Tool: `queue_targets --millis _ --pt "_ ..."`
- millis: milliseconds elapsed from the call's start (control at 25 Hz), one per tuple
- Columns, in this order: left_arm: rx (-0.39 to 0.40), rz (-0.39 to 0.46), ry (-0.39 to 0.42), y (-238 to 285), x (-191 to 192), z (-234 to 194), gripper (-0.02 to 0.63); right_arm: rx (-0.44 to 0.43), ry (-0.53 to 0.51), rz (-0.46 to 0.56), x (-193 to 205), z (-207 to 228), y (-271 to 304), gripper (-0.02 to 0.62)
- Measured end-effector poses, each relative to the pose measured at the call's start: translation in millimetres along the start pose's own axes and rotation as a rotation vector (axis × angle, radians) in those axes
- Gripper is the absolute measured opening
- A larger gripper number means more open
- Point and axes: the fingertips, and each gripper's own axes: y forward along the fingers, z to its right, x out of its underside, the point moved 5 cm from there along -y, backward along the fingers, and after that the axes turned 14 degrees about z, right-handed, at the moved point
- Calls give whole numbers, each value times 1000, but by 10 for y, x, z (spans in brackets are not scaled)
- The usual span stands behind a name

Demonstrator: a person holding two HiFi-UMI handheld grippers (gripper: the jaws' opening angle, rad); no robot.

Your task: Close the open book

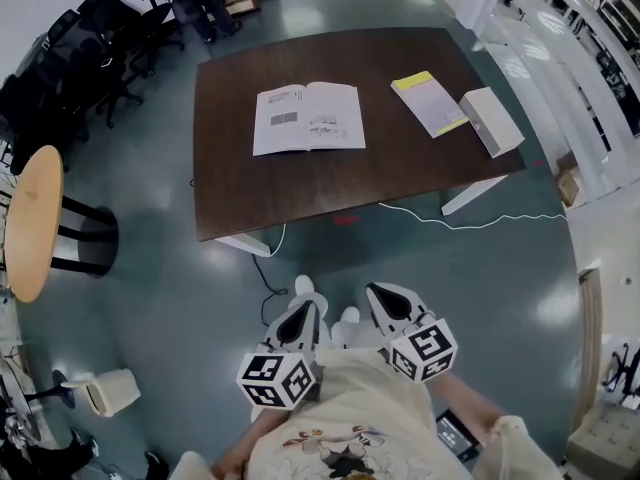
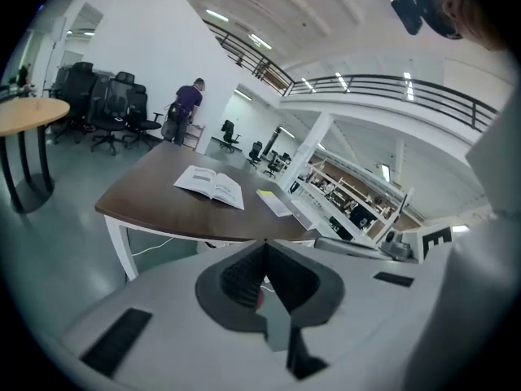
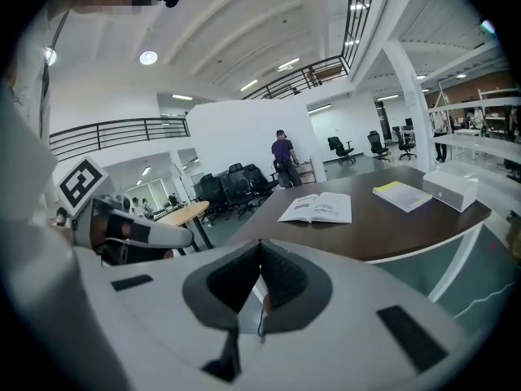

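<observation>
The open book point(image 1: 308, 118) lies flat with white printed pages up, on the far left-middle of a dark brown table point(image 1: 300, 193). It also shows in the left gripper view as the open book point(image 2: 210, 184) and in the right gripper view as the open book point(image 3: 317, 208). Both grippers hang well short of the table, over the floor close to the person's body. My left gripper point(image 1: 303, 310) is shut with nothing in it, jaws together point(image 2: 262, 247). My right gripper point(image 1: 382, 294) is shut and empty too point(image 3: 260, 247).
A yellow-covered book point(image 1: 430, 103) and a white box point(image 1: 491, 120) lie on the table's right part. A round wooden table point(image 1: 30, 218) stands at the left, black office chairs point(image 1: 90, 38) behind it. A white cable point(image 1: 470, 220) runs over the floor. A person point(image 3: 282, 157) stands far off.
</observation>
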Motion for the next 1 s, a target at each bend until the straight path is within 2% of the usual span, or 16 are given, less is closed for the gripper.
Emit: queue_targets --millis 80,200,400,600,1000 --pt "-15 9 -23 -7 -16 -50 6 -12 3 -2 10 -33 -11 2" --pt "-8 4 -15 60 -39 -44 6 -25 -15 -7 -12 -35 36 2" --pt "6 -16 -22 328 -131 -203 6 -8 4 -23 -26 55 329 2" --pt "9 -44 -70 794 -371 -592 6 5 18 -53 -75 225 904 2" --pt "43 -87 -65 1806 -1088 -1399 6 46 17 -127 -243 643 2193 2"
